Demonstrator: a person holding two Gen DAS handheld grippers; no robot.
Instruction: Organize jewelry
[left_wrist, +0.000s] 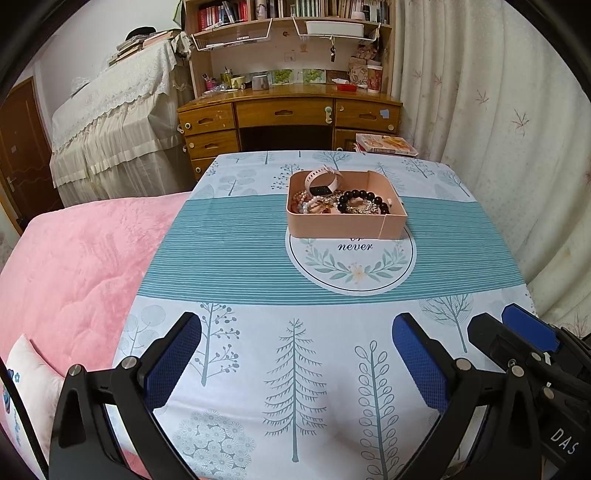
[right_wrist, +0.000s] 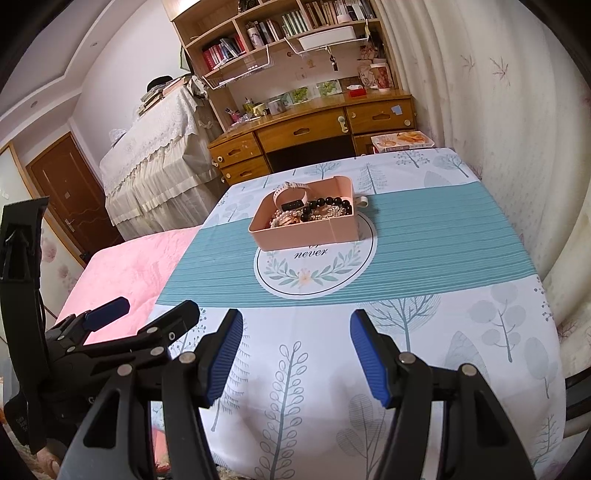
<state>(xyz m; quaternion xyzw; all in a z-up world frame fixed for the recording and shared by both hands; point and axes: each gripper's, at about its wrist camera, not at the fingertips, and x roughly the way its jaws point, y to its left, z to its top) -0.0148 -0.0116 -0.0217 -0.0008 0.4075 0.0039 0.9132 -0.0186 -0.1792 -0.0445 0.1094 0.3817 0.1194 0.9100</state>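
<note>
Printed word "never" (left_wrist: 355, 246) legible inside a leaf-wreath roundel on the tablecloth (left_wrist: 236, 243); "DAS" (left_wrist: 563, 441) lettered in white on the right gripper's body at the left-wrist view's lower right edge.

Pink box (left_wrist: 345, 225), open-topped, stands at the table's centre on the teal band, overlapping the roundel's far edge, long axis across the table. Contents: pink-strapped watch (left_wrist: 322, 181) upright at the back left, black bead bracelet (left_wrist: 364, 201) lying flat, pearl and gilt pieces heaped together.

Left gripper (left_wrist: 295, 363): jaws wide, empty, above the near cloth. Right gripper (right_wrist: 295, 356): jaws apart, empty, just beside it.

Surroundings: pink quilt (left_wrist: 70, 266), wooden desk (left_wrist: 288, 110), curtain (left_wrist: 491, 110).
</note>
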